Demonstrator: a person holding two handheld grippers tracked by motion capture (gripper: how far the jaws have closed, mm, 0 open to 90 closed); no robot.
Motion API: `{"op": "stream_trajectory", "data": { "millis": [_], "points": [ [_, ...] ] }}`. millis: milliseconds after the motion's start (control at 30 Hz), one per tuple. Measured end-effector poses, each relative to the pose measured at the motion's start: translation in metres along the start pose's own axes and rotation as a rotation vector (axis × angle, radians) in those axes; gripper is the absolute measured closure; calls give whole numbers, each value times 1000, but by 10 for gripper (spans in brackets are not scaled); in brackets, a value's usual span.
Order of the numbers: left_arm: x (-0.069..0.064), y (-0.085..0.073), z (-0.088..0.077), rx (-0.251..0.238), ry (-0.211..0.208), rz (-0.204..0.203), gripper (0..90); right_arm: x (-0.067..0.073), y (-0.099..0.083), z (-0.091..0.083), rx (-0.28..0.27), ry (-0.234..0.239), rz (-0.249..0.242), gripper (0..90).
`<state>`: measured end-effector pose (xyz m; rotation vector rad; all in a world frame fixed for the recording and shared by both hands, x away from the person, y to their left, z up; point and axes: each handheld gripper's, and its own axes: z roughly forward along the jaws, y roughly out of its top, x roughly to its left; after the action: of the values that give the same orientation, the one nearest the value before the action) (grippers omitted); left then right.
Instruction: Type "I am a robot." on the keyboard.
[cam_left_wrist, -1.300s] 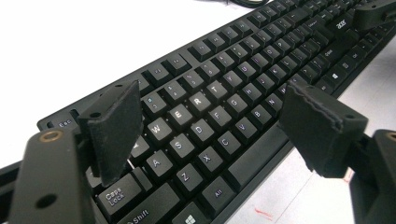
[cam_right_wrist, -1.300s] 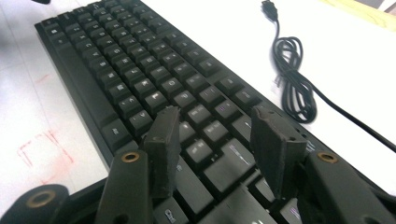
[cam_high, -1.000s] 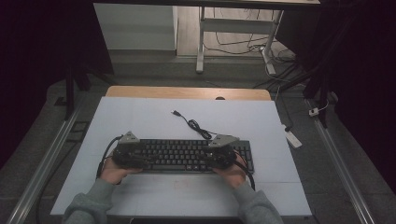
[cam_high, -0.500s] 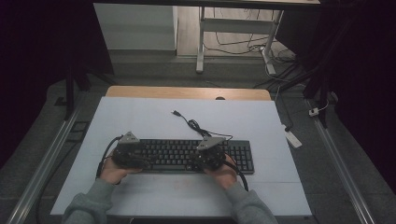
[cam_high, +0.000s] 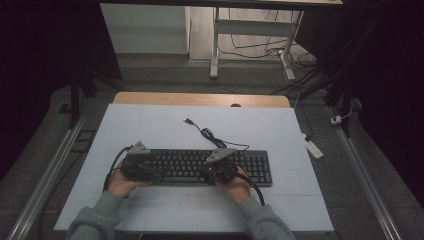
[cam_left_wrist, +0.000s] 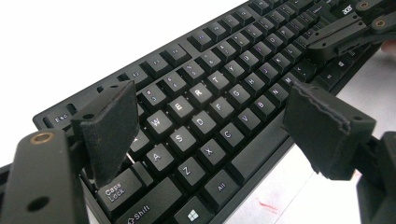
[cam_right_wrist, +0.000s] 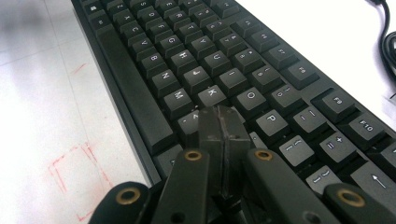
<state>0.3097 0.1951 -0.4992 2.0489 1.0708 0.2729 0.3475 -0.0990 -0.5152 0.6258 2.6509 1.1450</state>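
Two grippers work a stiff, light keyboard (cam_high: 210, 167): left gripper (cam_left_wrist: 219, 126) gapes wide above its left keys, right gripper (cam_right_wrist: 223, 122) pinched empty, best pressing keys squarely

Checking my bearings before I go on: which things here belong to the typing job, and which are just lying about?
In the job: keyboard; left gripper, jaws open over the letter keys; right gripper, jaws shut, tip by the K key.

Lying about: keyboard cable; white power strip beside the table.
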Motion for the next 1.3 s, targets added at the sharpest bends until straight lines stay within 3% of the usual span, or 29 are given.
{"op": "stream_trajectory", "data": {
  "millis": [167,233,433,600,667,900,1300],
  "points": [
    [0,0,0,3,3,2,187,1,0,0,8,-10,-15,894],
    [0,0,0,1,3,0,187,1,1,-3,-19,-12,-15,892],
    [0,0,0,-2,5,1,187,-7,0,-20,-87,-62,6,676],
    [0,0,0,-3,5,2,187,-14,-7,-30,-105,-79,21,585],
    [-1,0,-1,-12,-15,-3,186,-16,-9,-32,-107,-82,24,569],
    [-4,2,-2,-19,-16,7,187,-21,-14,-41,-106,-106,34,549],
    [-5,1,-5,-30,-20,16,188,-34,-35,-71,-119,-159,83,535]
  ]
}}
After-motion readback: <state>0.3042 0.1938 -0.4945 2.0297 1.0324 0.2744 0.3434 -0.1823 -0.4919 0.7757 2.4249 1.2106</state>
